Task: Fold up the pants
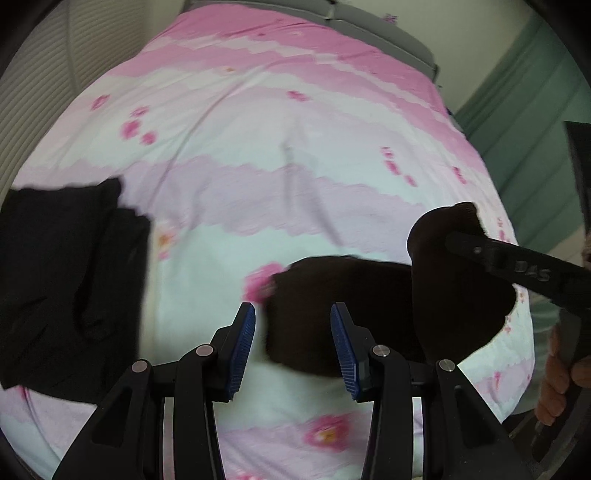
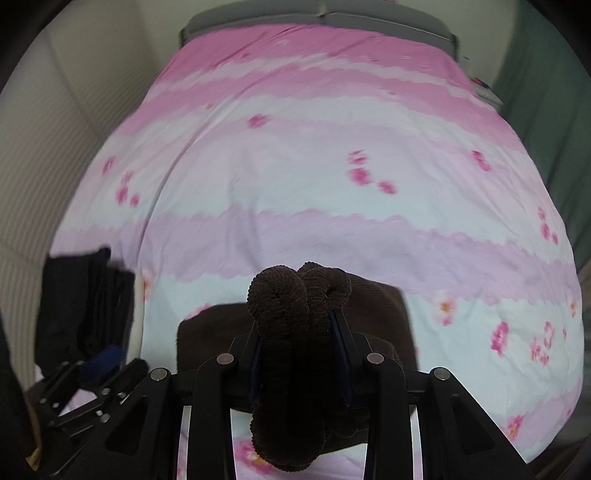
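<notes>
Dark brown corduroy pants (image 1: 369, 306) lie on the pink flowered bedspread (image 1: 258, 147). My right gripper (image 2: 301, 332) is shut on a bunched fold of the pants (image 2: 288, 306) and lifts it off the rest of the pants (image 2: 376, 306) below. In the left wrist view the right gripper (image 1: 454, 236) comes in from the right with the lifted fold (image 1: 443, 236). My left gripper (image 1: 293, 325) is open and empty, its blue pads (image 1: 245, 339) over the left edge of the pants. It also shows at the lower left of the right wrist view (image 2: 107, 362).
A pile of black clothes (image 1: 62, 280) lies at the left of the bed, also in the right wrist view (image 2: 85, 302). A grey headboard (image 2: 314, 18) is at the far end, a green curtain (image 1: 517, 122) to the right, a ribbed wall (image 2: 48, 155) to the left.
</notes>
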Available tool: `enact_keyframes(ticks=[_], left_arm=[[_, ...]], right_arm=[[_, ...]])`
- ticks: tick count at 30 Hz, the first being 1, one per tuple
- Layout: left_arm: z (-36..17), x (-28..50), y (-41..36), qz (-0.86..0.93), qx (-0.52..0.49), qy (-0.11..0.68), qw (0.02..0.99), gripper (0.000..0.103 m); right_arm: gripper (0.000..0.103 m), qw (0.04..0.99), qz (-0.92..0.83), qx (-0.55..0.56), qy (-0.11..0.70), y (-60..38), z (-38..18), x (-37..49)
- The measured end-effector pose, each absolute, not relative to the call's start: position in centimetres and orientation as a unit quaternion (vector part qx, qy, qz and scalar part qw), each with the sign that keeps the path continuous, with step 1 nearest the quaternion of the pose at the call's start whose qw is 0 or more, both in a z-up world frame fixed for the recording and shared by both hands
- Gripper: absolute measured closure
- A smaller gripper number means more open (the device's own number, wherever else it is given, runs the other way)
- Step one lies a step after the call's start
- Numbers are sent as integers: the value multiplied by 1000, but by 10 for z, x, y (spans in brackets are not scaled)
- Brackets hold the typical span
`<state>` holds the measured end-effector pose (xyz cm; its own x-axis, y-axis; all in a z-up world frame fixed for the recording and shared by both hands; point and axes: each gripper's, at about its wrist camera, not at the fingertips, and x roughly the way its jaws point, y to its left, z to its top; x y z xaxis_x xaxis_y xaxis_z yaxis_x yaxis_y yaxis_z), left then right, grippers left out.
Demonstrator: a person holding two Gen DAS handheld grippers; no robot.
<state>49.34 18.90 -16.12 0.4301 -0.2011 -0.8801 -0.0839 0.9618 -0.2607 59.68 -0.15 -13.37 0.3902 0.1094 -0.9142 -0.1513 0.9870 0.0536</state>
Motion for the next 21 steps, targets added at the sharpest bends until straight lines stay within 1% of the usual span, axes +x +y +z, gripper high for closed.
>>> enact_keyframes(ticks=[8,10,11,13,14,16,17,20,21], left_arm=[[-189,462,242,11,-155,557,816,60],[-192,458,249,17,-161,559,813,53],[-192,457,252,19,-165,560,812,51],[-193,455,256,26,-168,561,810,44],[-192,455,258,30,-168,560,811,43],[-189,456,261,35,-162,557,814,38],[-186,456,261,41,-154,555,817,37],[-176,457,259,43,-134,550,823,35],[-172,457,256,39,-129,547,827,32]], right_arm=[[69,793,93,-97,594,79,-200,602],[69,788,90,-113,598,88,-210,602],[68,787,88,-122,598,94,-214,601],[61,783,93,-130,601,102,-218,600],[58,780,99,-131,603,104,-219,599],[44,772,123,-123,611,109,-219,598],[42,768,142,-108,615,111,-218,596],[41,766,183,-64,613,111,-204,585],[41,773,194,-48,602,105,-190,577]])
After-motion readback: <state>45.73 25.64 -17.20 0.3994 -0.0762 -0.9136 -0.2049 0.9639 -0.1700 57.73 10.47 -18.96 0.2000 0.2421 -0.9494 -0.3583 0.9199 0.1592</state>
